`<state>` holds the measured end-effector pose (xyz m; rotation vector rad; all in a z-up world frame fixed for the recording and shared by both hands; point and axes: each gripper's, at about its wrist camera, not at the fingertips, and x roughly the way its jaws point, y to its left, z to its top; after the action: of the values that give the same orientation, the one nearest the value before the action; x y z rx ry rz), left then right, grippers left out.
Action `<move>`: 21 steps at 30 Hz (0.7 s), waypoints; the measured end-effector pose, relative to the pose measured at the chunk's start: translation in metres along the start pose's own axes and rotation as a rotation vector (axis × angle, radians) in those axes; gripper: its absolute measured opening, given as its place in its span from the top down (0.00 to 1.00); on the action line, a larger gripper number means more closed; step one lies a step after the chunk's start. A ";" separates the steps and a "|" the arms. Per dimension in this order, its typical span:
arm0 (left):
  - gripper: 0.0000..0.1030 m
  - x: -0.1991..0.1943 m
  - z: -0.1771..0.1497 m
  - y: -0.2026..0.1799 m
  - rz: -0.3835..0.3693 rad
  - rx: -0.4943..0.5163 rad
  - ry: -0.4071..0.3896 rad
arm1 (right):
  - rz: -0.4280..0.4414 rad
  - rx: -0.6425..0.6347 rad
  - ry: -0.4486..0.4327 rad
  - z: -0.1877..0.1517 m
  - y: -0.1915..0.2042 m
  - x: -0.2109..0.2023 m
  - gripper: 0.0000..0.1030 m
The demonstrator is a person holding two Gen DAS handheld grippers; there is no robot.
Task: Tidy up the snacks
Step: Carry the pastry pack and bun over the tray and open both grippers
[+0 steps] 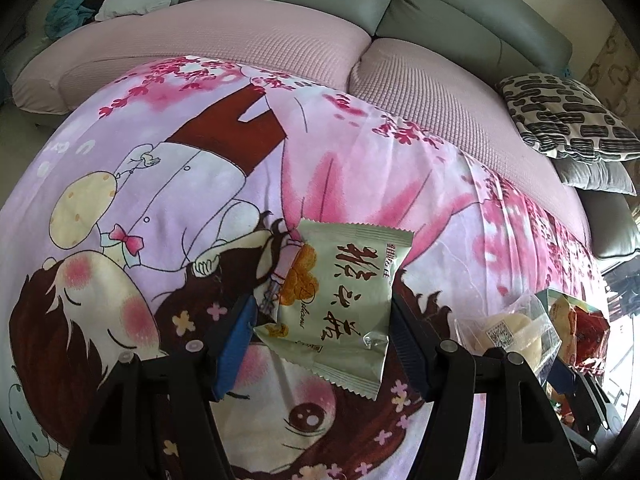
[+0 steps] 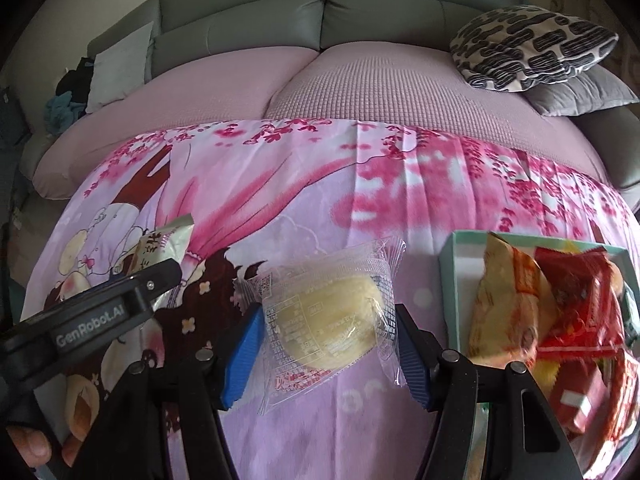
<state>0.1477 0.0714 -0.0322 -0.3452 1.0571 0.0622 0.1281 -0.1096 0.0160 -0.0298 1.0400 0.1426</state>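
A pale green snack packet (image 1: 340, 300) with dark lettering sits between the blue pads of my left gripper (image 1: 322, 308), which is shut on its two side edges. It also shows at the left of the right wrist view as the green packet (image 2: 168, 244), raised off the cloth. My right gripper (image 2: 328, 316) is shut on a clear-wrapped pale yellow pastry (image 2: 324, 320), with both pads against the wrapper. A teal box (image 2: 448, 264) to the right holds orange and red snack packets (image 2: 560, 312).
A cartoon-printed pink cloth (image 1: 192, 184) covers the surface under both grippers. Behind it are pink sofa seat cushions (image 2: 360, 88), a grey backrest and a black-and-white patterned pillow (image 2: 532, 48). A person's fingers (image 2: 28, 444) show at the lower left.
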 end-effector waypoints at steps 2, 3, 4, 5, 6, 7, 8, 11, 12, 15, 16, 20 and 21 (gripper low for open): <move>0.34 -0.002 -0.001 -0.002 -0.001 0.003 -0.002 | 0.000 0.008 -0.007 -0.003 -0.002 -0.007 0.36; 0.34 -0.003 -0.002 -0.003 -0.001 0.005 -0.003 | 0.001 0.014 -0.011 -0.005 -0.004 -0.011 0.36; 0.34 -0.005 -0.003 -0.005 -0.001 0.008 -0.007 | 0.002 0.021 -0.015 -0.007 -0.005 -0.014 0.36; 0.34 -0.007 -0.003 -0.006 -0.003 0.010 -0.010 | 0.004 0.027 -0.019 -0.009 -0.007 -0.017 0.36; 0.34 -0.010 -0.004 -0.008 -0.006 0.011 -0.016 | 0.006 0.036 -0.025 -0.011 -0.009 -0.022 0.36; 0.34 -0.013 -0.004 -0.010 -0.011 0.014 -0.022 | 0.008 0.045 -0.031 -0.012 -0.010 -0.026 0.36; 0.34 -0.016 -0.005 -0.012 -0.016 0.019 -0.028 | 0.011 0.052 -0.036 -0.014 -0.012 -0.029 0.36; 0.34 -0.023 -0.007 -0.019 -0.025 0.032 -0.038 | 0.017 0.072 -0.057 -0.020 -0.017 -0.042 0.36; 0.34 -0.024 -0.008 -0.021 -0.027 0.035 -0.039 | 0.017 0.081 -0.063 -0.022 -0.020 -0.045 0.36; 0.34 -0.026 -0.011 -0.028 -0.024 0.054 -0.039 | 0.017 0.104 -0.076 -0.025 -0.028 -0.053 0.36; 0.34 -0.026 -0.012 -0.030 -0.021 0.058 -0.039 | 0.018 0.109 -0.078 -0.025 -0.031 -0.054 0.36; 0.34 -0.024 -0.016 -0.032 -0.010 0.066 -0.030 | 0.024 0.140 -0.070 -0.030 -0.043 -0.054 0.36; 0.34 -0.024 -0.017 -0.032 -0.007 0.067 -0.029 | 0.025 0.144 -0.071 -0.031 -0.045 -0.054 0.36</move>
<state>0.1286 0.0385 -0.0108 -0.2868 1.0267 0.0250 0.0809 -0.1623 0.0451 0.1178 0.9782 0.0910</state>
